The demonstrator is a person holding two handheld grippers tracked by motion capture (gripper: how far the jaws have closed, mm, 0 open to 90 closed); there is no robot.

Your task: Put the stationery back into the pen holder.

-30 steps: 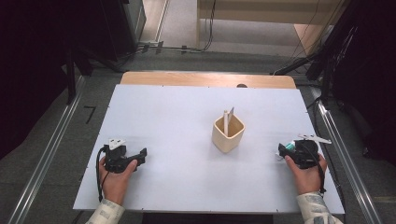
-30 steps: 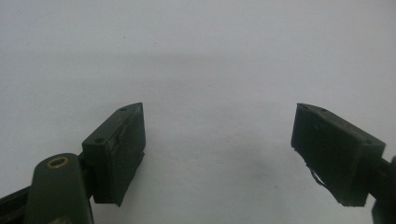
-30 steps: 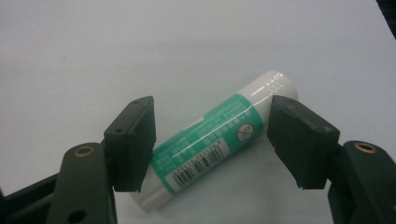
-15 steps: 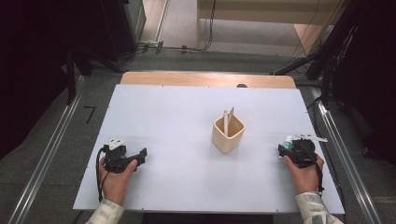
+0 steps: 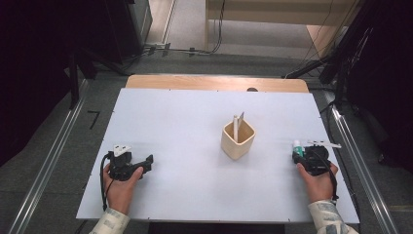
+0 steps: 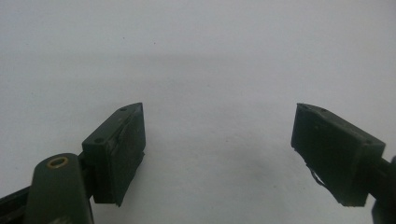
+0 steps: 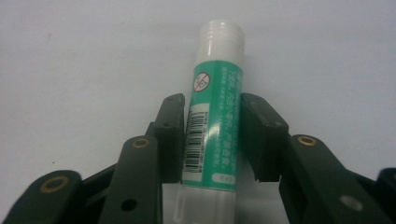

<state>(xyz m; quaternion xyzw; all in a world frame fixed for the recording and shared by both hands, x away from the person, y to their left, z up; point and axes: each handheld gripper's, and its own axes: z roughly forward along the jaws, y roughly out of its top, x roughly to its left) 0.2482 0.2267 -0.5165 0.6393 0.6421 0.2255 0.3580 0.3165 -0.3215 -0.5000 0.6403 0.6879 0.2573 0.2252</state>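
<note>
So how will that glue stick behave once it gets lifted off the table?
The glue stick looks stiff and probably light. Its round, glossy body could slip or roll if released. The right tongs, which have just been closing, press both its sides.

White table (image 5: 185, 126); beige cup (image 5: 237, 140); glue stick (image 7: 214, 116)

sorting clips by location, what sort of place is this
Probably a lab or recording workspace: a white rectangular table board on a wooden table, metal floor rails on both sides, and black cables across the grey floor behind.
</note>
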